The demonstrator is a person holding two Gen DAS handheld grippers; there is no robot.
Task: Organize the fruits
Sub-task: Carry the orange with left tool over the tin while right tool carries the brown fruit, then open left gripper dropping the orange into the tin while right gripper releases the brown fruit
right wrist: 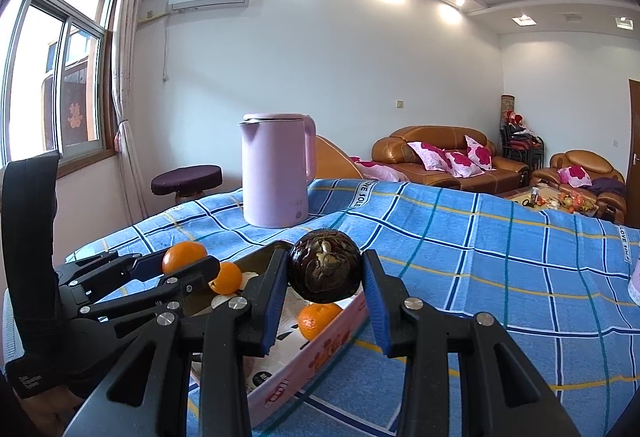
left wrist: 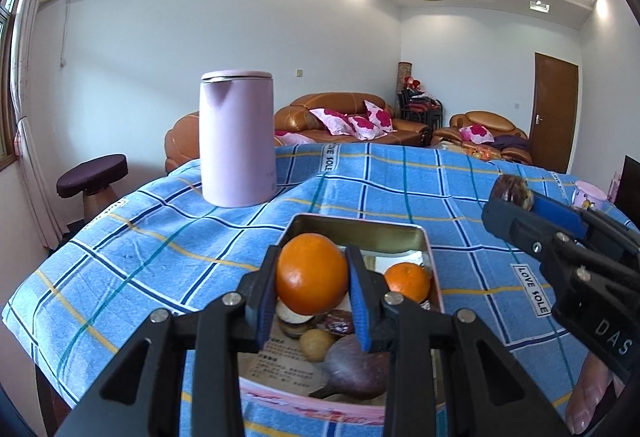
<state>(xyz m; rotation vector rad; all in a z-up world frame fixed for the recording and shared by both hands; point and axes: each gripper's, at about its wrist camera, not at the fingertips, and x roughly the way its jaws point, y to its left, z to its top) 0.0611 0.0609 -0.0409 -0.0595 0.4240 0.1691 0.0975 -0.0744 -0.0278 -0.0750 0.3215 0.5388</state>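
Two fruits aloft: each gripper holds one above the pink tin, both apparently lifted out or about to be dropped in; which, I cannot tell.
Left gripper (left wrist: 312, 277): fingers clenched on a large orange (left wrist: 312, 273), smooth-skinned and round, pinched at its widest girth so it won't roll free.
Right gripper (right wrist: 326, 273): fingers grasping a dark brown-purple round fruit (right wrist: 325, 265), probably a mangosteen, glossy with a dried calyx facing the camera; held over the tin's right wall.
Pink tin (left wrist: 436, 277): shallow rectangular metal box, shiny gold inside, sitting near the front edge of the surface.
Inside the tin: a small mandarin (left wrist: 407, 281), a purplish wrinkled fruit (left wrist: 354, 369), a small tan round fruit (left wrist: 317, 345), printed paper lining the bottom.
Surface (left wrist: 400, 197): draped in soft blue checked cloth, slightly rumpled.
Pink kettle (left wrist: 237, 137): matte cylinder, upright toward the far left edge, well apart from the tin.
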